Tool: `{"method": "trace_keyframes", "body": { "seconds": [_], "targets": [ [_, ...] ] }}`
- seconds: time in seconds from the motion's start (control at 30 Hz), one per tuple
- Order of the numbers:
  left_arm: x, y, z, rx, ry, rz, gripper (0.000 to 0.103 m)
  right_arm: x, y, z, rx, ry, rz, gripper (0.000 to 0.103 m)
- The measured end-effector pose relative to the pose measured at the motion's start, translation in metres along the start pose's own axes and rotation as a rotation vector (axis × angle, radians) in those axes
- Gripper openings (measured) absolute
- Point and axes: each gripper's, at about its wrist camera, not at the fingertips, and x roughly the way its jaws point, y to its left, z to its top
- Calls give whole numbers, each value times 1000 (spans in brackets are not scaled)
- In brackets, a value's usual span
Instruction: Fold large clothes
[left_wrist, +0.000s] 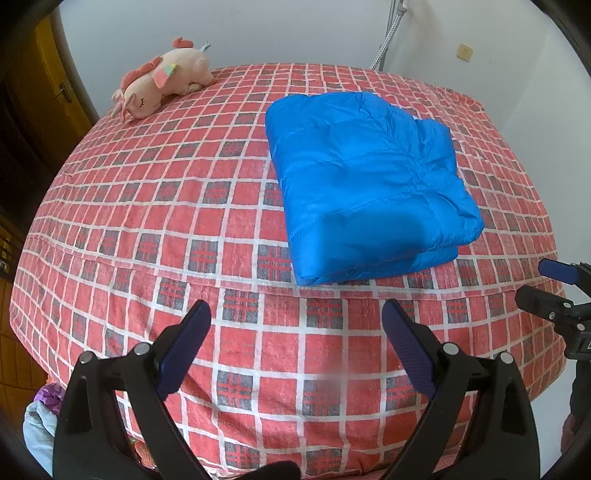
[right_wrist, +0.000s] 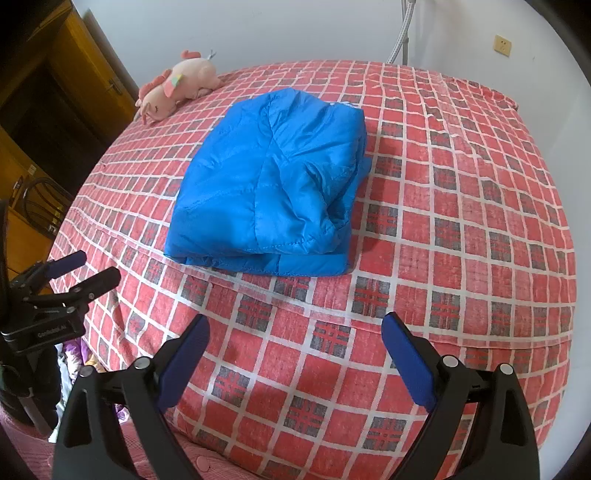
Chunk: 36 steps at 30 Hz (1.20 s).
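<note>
Jaws spread, both grippers (left_wrist: 295, 321) (right_wrist: 295, 334) hover over red checked bed (left_wrist: 147, 221).

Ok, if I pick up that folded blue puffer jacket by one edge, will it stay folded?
Probably not. The blue puffer jacket looks soft and quilted, so it would likely sag and unfold from a one-edge lift. Its shiny shell suggests the stacked layers could slide apart. It looks puffy, so likely light for its bulk; pushed, it may bunch on the checked bedsheet.
</note>
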Motion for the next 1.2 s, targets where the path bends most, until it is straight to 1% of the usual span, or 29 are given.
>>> {"method": "trace_keyframes", "body": {
  "seconds": [1.2],
  "targets": [
    [12,0,7,15,26,-4,93,11,-4,4,-1,15,4,94]
  ]
}}
